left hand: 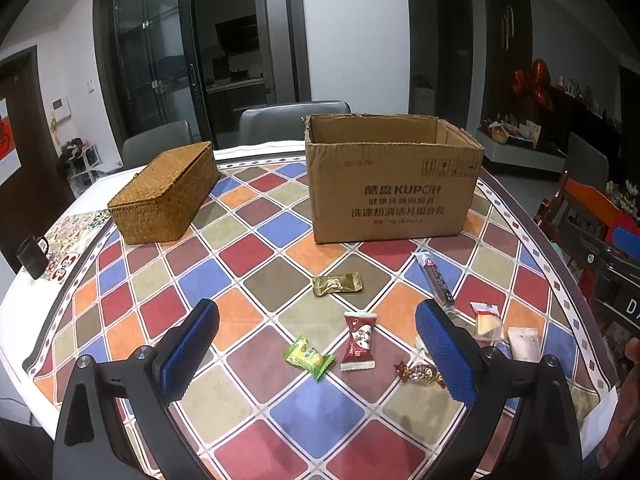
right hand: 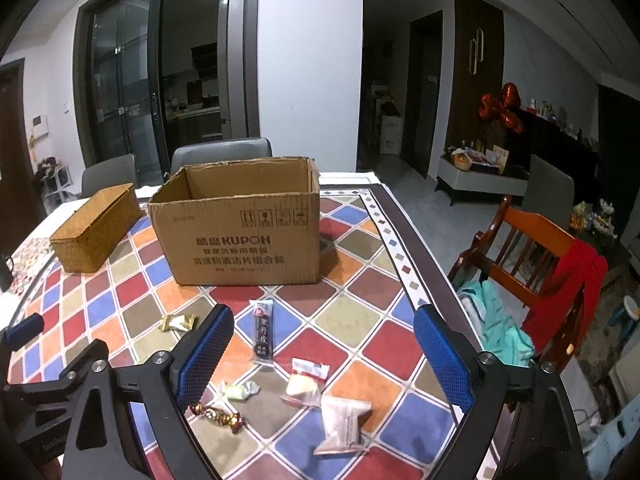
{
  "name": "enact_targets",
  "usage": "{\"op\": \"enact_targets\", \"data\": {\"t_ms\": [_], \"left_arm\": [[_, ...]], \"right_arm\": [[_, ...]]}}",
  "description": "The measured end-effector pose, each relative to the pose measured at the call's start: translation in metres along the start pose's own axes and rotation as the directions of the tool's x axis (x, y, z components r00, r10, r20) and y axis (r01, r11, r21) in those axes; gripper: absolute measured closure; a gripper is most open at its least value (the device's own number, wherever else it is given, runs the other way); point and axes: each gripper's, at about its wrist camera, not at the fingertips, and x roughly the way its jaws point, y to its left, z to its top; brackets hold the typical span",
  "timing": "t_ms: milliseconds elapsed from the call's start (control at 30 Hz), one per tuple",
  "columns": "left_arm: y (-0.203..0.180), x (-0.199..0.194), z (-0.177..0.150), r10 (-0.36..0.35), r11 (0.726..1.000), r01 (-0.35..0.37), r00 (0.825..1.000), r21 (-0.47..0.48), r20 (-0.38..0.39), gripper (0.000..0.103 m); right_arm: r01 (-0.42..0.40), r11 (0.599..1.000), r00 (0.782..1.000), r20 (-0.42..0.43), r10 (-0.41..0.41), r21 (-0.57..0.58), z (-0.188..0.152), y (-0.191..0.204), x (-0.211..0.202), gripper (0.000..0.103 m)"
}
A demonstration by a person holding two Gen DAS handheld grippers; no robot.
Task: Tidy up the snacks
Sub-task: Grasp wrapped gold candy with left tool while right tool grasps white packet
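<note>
Several wrapped snacks lie on the chequered tablecloth in front of an open cardboard box [left hand: 394, 184] [right hand: 240, 232]. In the left wrist view my left gripper [left hand: 316, 316] is open above a green candy [left hand: 309, 357], a red packet [left hand: 359, 341] and a gold-wrapped sweet [left hand: 338, 285]; nothing is between its pads. In the right wrist view my right gripper [right hand: 324, 324] is open above a long dark bar [right hand: 264, 334], a cake slice packet [right hand: 306, 378], a pale packet [right hand: 345, 426], a small light candy [right hand: 239, 391] and a red-gold twisted candy [right hand: 218, 416].
A closed wicker box [left hand: 166, 192] [right hand: 96, 226] sits left of the cardboard box. A black mug [left hand: 32, 254] stands at the table's left edge. Grey chairs stand behind the table; a wooden chair [right hand: 532, 252] with cloths is to the right.
</note>
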Motion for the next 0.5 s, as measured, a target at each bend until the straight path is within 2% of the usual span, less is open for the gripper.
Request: {"op": "enact_targets", "data": {"t_ms": [500], "left_arm": [[-0.006, 0.017, -0.018, -0.010, 1.000, 0.010, 1.000, 0.012, -0.028, 0.003]], "right_arm": [[0.006, 1.000, 0.999, -0.036, -0.005, 0.014, -0.020, -0.004, 0.013, 0.011]]}}
